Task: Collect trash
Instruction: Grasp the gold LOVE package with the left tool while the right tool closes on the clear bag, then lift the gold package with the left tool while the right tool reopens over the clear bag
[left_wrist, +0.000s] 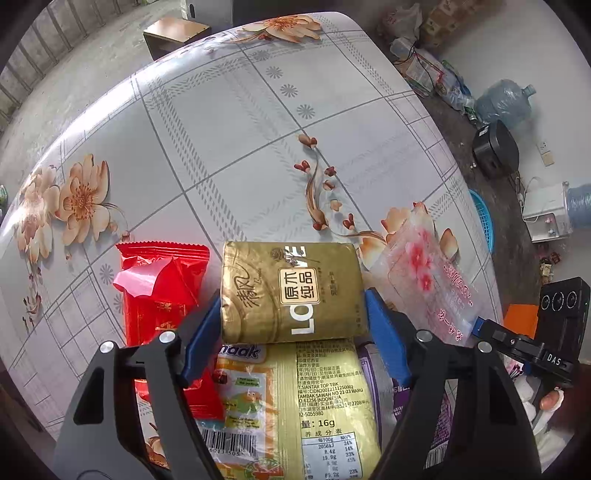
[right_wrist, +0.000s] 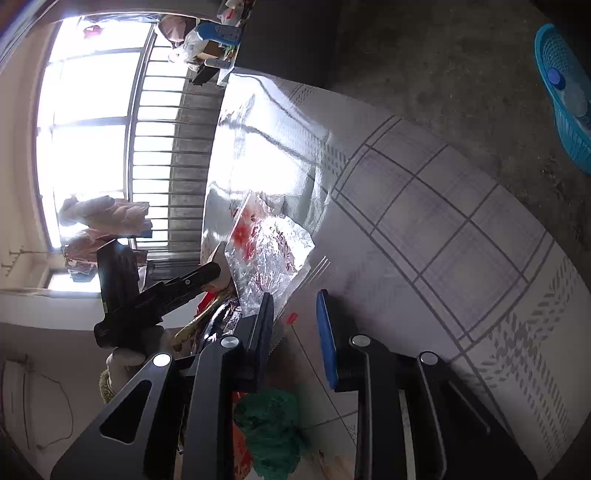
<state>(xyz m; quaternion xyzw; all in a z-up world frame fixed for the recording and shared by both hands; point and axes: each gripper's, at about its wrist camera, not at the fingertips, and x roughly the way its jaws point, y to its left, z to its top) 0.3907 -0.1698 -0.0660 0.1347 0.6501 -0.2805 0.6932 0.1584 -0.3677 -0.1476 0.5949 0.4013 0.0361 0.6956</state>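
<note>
My left gripper (left_wrist: 291, 314) is shut on a gold tissue pack (left_wrist: 290, 290), its blue pads against both sides. Under it lie a yellow snack wrapper (left_wrist: 295, 402), a red wrapper (left_wrist: 162, 291) to the left and a purple packet (left_wrist: 436, 402) to the right. A clear wrapper with pink flowers (left_wrist: 424, 280) lies right of the pack; it also shows in the right wrist view (right_wrist: 269, 251). My right gripper (right_wrist: 295, 314) is open and empty over the table, beside that clear wrapper. The left gripper (right_wrist: 147, 295) shows at the left of the right wrist view.
The table has a floral checked cloth (left_wrist: 221, 147). A blue basket (right_wrist: 565, 103) stands on the floor beyond the table edge. A green mesh ball (right_wrist: 269, 421) lies below my right gripper. A water jug (left_wrist: 506, 99) and black device (left_wrist: 495, 151) are on the floor.
</note>
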